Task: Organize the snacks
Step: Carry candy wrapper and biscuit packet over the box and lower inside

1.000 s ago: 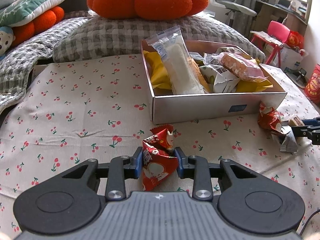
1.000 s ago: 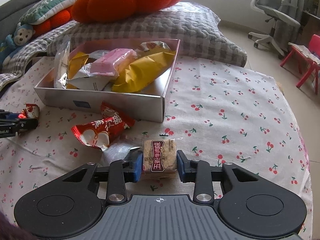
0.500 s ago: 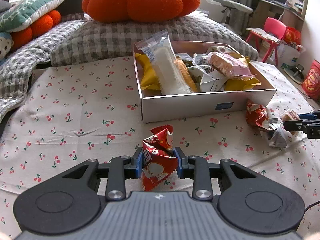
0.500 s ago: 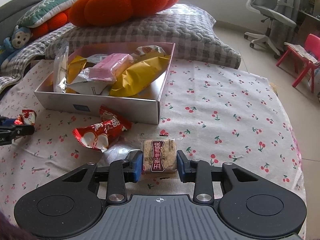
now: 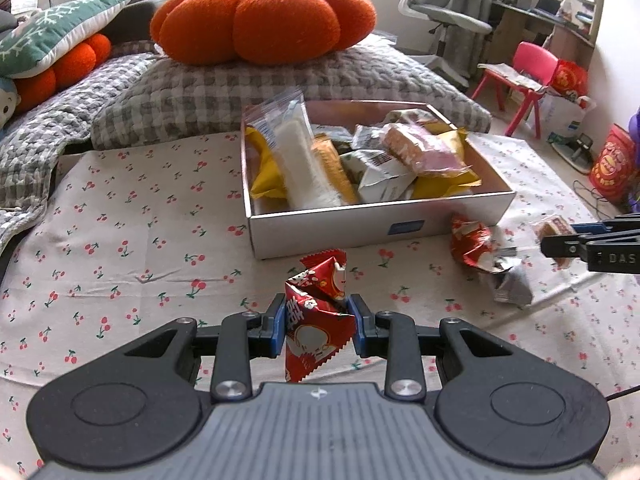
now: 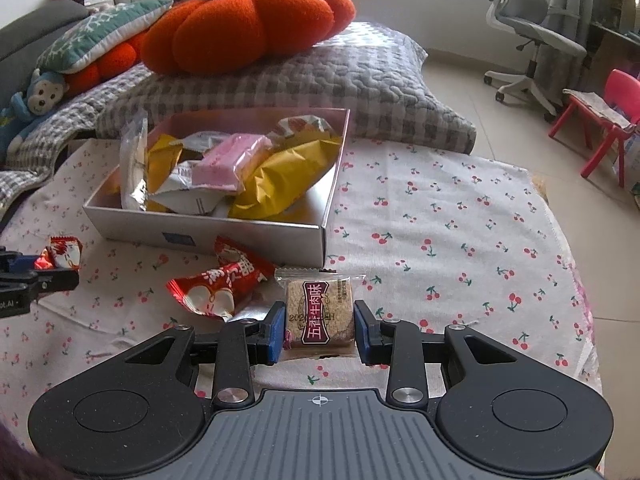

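Two tongs, left tongs [image 5: 320, 320] and right tongs [image 6: 320, 330], one packet each.

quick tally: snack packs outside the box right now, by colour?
Red wrappers: 2, one in the left gripper as the red held packet, one loose red packet on the cloth
Silver wrapper: 1
Clear-wrapped brown bar: 1, in the right gripper
Total: 4
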The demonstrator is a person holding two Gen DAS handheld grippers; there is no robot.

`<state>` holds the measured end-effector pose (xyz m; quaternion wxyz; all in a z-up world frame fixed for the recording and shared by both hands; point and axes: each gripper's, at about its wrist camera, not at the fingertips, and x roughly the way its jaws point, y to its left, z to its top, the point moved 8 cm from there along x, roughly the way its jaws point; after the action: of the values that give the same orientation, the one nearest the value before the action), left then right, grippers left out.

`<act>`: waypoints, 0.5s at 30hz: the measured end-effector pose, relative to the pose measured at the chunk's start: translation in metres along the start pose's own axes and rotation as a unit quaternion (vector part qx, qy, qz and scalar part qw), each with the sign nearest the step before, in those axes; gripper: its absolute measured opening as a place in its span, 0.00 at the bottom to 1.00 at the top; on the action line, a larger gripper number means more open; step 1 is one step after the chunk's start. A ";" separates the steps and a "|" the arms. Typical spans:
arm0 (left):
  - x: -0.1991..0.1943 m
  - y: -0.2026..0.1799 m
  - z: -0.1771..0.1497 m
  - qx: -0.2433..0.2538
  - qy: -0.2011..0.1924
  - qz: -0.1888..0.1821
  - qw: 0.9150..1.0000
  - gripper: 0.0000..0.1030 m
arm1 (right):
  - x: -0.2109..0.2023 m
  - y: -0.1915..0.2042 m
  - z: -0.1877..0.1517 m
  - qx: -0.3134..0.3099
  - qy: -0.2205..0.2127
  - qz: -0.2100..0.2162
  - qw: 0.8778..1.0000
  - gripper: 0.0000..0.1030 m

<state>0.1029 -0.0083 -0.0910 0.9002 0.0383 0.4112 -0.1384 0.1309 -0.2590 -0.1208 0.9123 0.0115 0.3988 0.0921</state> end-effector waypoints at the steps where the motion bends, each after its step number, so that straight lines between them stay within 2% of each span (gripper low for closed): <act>1: -0.001 -0.002 0.001 0.000 -0.001 -0.002 1.000 0.28 | -0.001 0.000 0.001 0.001 0.000 -0.001 1.000 0.32; 15: -0.013 -0.022 0.021 -0.011 -0.021 -0.027 0.999 0.28 | -0.012 0.011 0.023 0.029 -0.022 0.018 0.999 0.32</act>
<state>0.1038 -0.0304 -0.0669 0.9050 0.0147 0.3944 -0.1588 0.1382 -0.2491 -0.0959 0.9184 0.0467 0.3806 0.0970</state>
